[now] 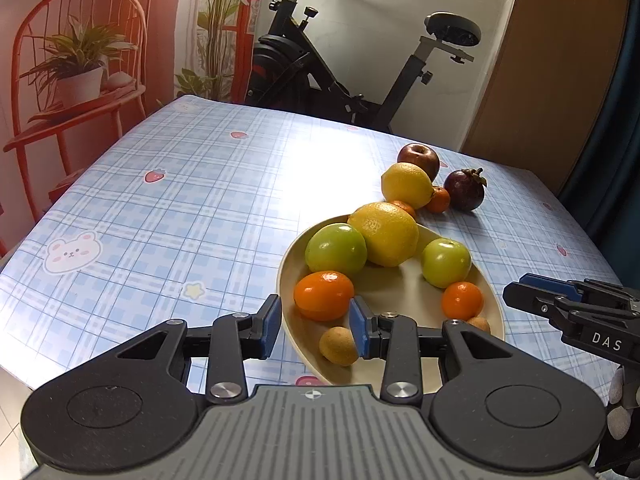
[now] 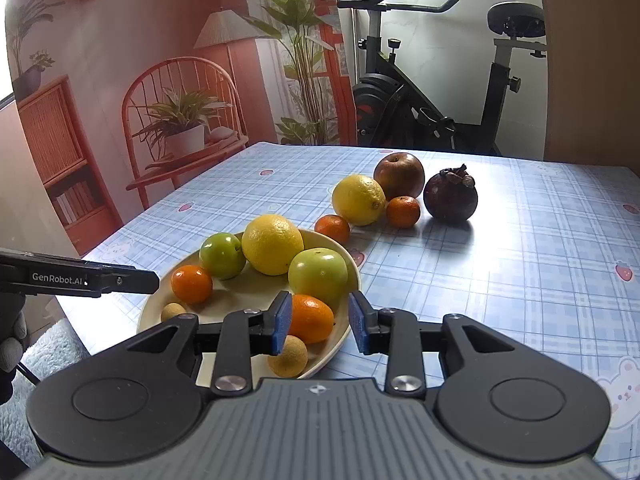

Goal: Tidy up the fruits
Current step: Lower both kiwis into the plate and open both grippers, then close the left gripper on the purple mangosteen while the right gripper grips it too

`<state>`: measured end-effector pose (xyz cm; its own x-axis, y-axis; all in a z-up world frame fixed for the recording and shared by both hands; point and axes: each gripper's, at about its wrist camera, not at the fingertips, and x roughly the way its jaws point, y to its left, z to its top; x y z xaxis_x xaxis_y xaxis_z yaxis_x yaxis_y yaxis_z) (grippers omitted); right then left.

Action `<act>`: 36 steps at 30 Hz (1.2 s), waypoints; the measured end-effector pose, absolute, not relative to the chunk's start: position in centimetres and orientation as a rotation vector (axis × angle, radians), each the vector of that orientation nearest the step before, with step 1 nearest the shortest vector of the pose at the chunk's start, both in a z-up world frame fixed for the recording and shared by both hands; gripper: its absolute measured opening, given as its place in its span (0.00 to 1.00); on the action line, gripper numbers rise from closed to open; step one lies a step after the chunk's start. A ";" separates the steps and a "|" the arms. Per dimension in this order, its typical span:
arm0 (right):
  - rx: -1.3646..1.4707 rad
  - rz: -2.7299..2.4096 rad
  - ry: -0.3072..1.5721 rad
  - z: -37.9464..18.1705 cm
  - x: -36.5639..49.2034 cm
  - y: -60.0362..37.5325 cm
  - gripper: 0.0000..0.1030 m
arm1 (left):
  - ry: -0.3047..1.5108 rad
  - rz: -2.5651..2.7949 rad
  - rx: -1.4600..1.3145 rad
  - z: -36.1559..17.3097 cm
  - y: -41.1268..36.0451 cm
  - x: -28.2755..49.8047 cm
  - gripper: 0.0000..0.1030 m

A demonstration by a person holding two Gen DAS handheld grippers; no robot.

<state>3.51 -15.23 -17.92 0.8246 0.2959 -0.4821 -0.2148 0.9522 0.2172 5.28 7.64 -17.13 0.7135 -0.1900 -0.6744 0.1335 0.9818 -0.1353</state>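
A cream plate (image 1: 404, 286) (image 2: 256, 288) holds two green apples (image 1: 337, 250) (image 2: 318, 273), a lemon (image 1: 385, 234) (image 2: 273, 244), two oranges (image 1: 324, 295) (image 2: 310, 319) and two small brown fruits (image 1: 338, 346) (image 2: 289, 357). On the cloth beyond lie a second lemon (image 1: 407, 185) (image 2: 358, 199), two small oranges (image 2: 403, 211), a red apple (image 1: 419, 159) (image 2: 399, 176) and a mangosteen (image 1: 465, 190) (image 2: 451, 197). My left gripper (image 1: 316, 330) is open and empty at the plate's near rim. My right gripper (image 2: 320, 322) is open and empty over the plate's right rim.
The table wears a blue checked cloth (image 1: 160, 208) (image 2: 520, 272). An exercise bike (image 1: 320, 68) (image 2: 432, 96) stands behind it, with a red chair holding a potted plant (image 1: 80, 68) (image 2: 180, 124) at the left.
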 end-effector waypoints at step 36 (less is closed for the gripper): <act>0.093 0.096 0.457 -16.3 12.1 -23.5 0.42 | 0.694 -0.394 -0.076 -12.4 -2.2 17.0 0.38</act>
<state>12.05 -23.50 -16.33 0.8928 0.1136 -0.4358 -0.0717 0.9912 0.1114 17.05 -2.19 -12.43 0.6982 -0.3781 -0.6079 0.3283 0.9237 -0.1975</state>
